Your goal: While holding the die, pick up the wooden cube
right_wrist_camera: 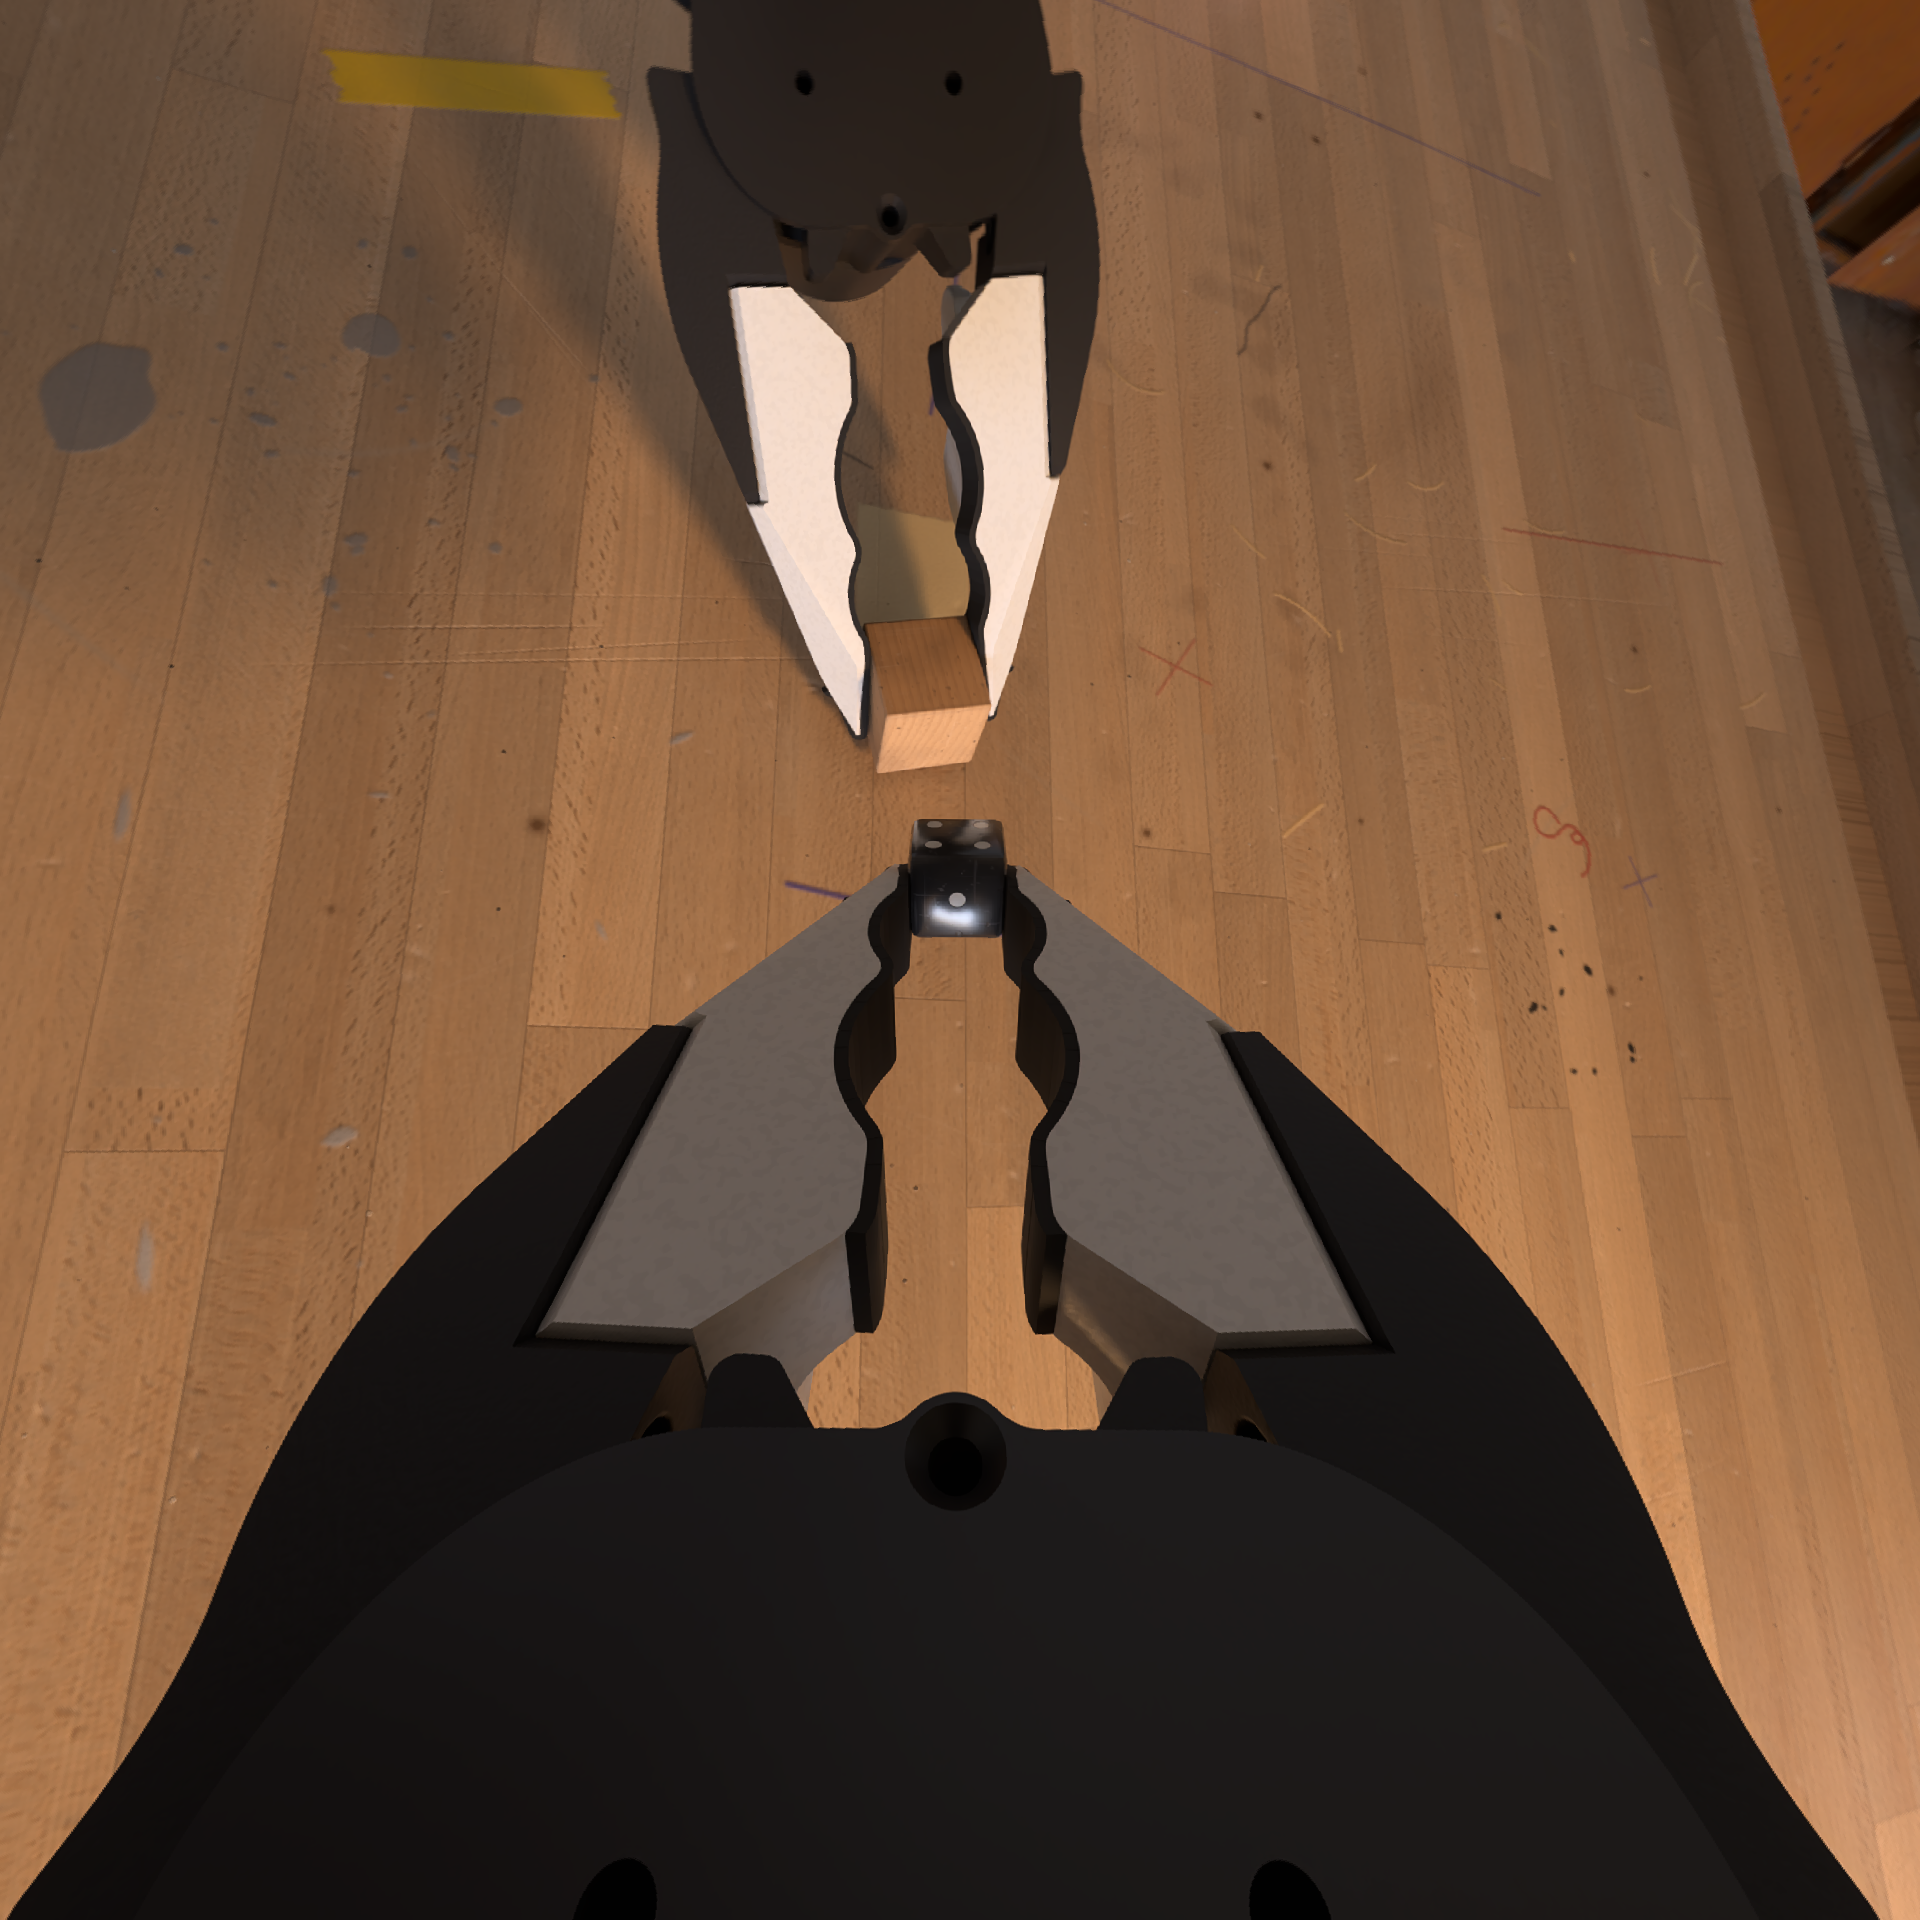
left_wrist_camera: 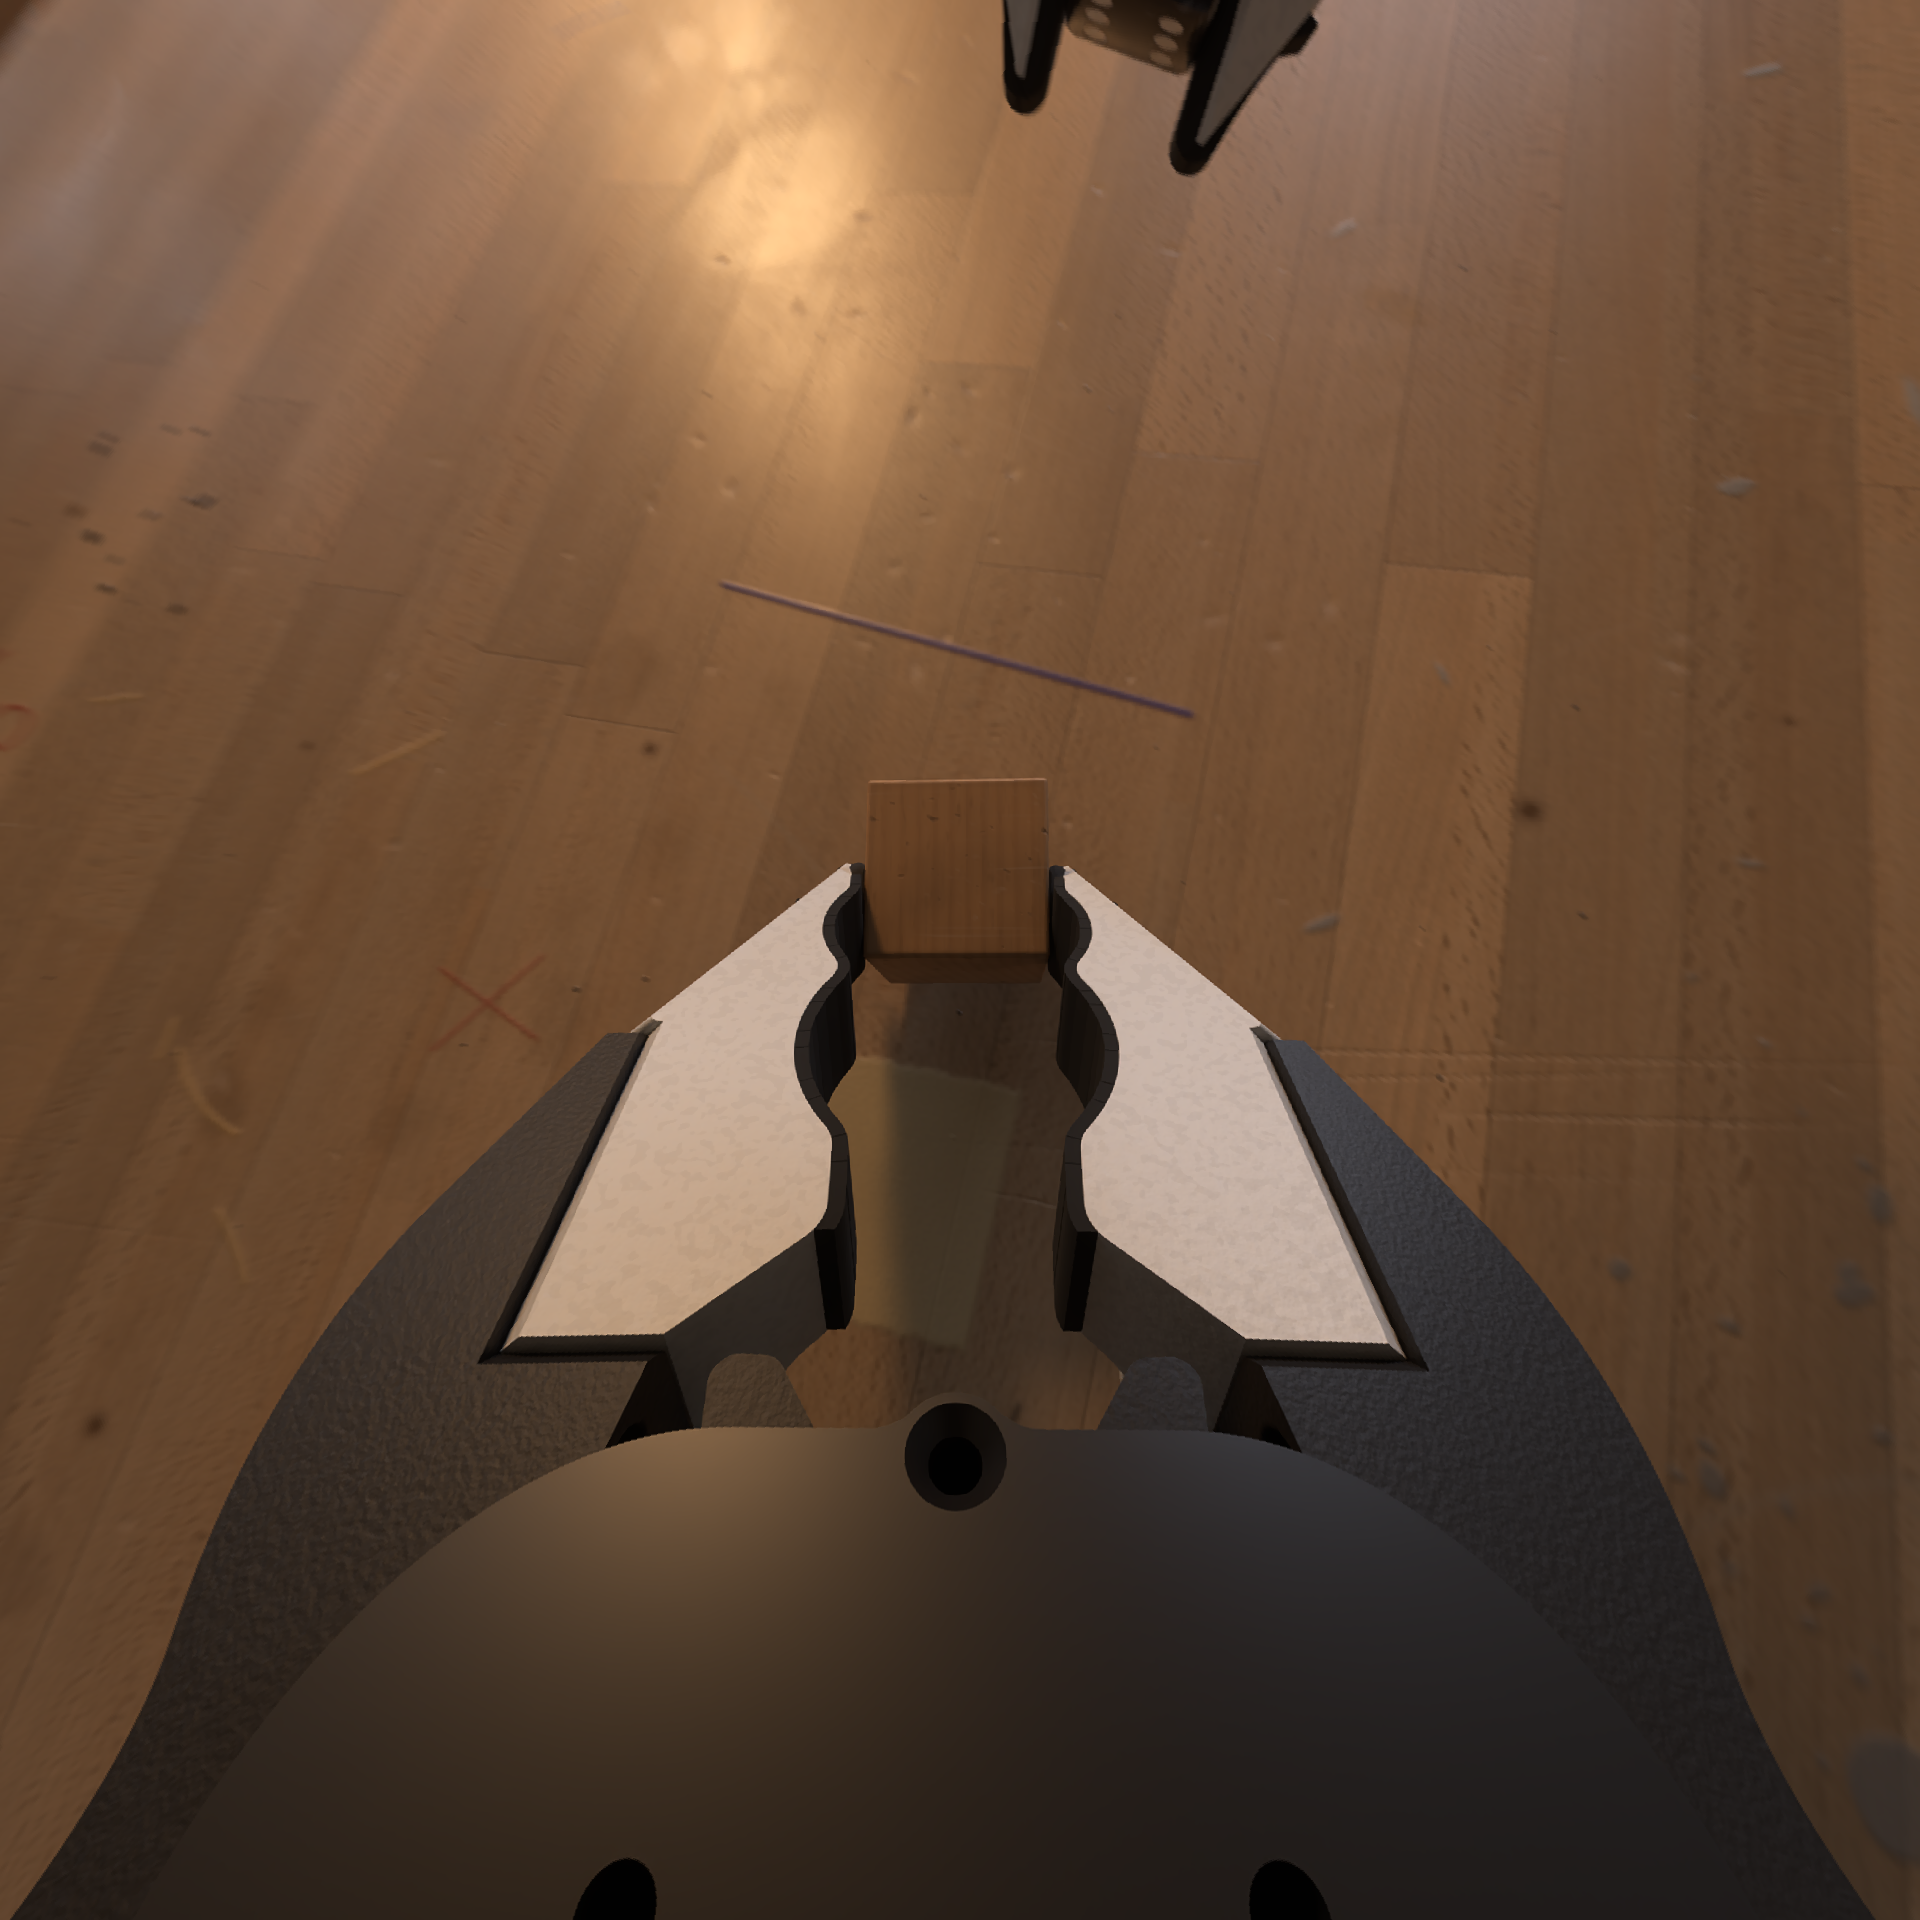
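My left gripper (left_wrist_camera: pixel 956 899) is shut on the wooden cube (left_wrist_camera: pixel 958 873), a plain light-brown block pinched at the fingertips. The cube hangs a little above the wooden table (left_wrist_camera: pixel 416 520), with its shadow on the boards beneath. My right gripper (right_wrist_camera: pixel 957 899) is shut on the die (right_wrist_camera: pixel 957 878), black with white pips, held at its fingertips above the table. In the right wrist view the left gripper (right_wrist_camera: pixel 925 675) faces me with the cube (right_wrist_camera: pixel 928 701) just beyond the die. In the left wrist view the right gripper (left_wrist_camera: pixel 1117 114) and die (left_wrist_camera: pixel 1138 36) show at the top edge.
A strip of yellow tape (right_wrist_camera: pixel 473 83) lies at the far left. Grey paint blots (right_wrist_camera: pixel 99 395) and pen marks, including a purple line (left_wrist_camera: pixel 956 649) and a red cross (left_wrist_camera: pixel 488 1003), mark the boards. The table's edge (right_wrist_camera: pixel 1813 239) runs along the far right.
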Motion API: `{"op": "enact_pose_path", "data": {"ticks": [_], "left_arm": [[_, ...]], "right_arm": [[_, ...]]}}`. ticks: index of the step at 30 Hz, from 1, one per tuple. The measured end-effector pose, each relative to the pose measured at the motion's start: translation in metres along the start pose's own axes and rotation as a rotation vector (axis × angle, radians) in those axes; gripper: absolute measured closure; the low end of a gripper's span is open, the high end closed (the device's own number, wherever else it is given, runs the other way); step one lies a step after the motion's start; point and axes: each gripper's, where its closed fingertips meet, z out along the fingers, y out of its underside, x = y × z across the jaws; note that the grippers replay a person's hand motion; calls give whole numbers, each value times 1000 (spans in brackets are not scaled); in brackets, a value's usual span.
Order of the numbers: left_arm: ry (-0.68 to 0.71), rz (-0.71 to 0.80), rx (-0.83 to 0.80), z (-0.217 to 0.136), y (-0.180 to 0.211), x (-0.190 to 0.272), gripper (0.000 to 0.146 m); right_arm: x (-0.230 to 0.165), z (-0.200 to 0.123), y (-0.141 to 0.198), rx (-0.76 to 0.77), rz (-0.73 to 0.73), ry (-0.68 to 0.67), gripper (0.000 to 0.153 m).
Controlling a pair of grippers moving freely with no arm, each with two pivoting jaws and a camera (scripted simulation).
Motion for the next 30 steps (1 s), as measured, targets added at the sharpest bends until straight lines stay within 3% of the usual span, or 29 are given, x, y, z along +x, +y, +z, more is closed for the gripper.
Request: {"op": "enact_pose_path", "data": {"ticks": [9,30], "left_arm": [[-40,-86,114,-5,-14,-8,111],[-16,-56,75,2,-8,0,111]], "right_arm": [[5,-4,3,-40,-18,44,136],[6,1,9,-78,-41,58,136]]}}
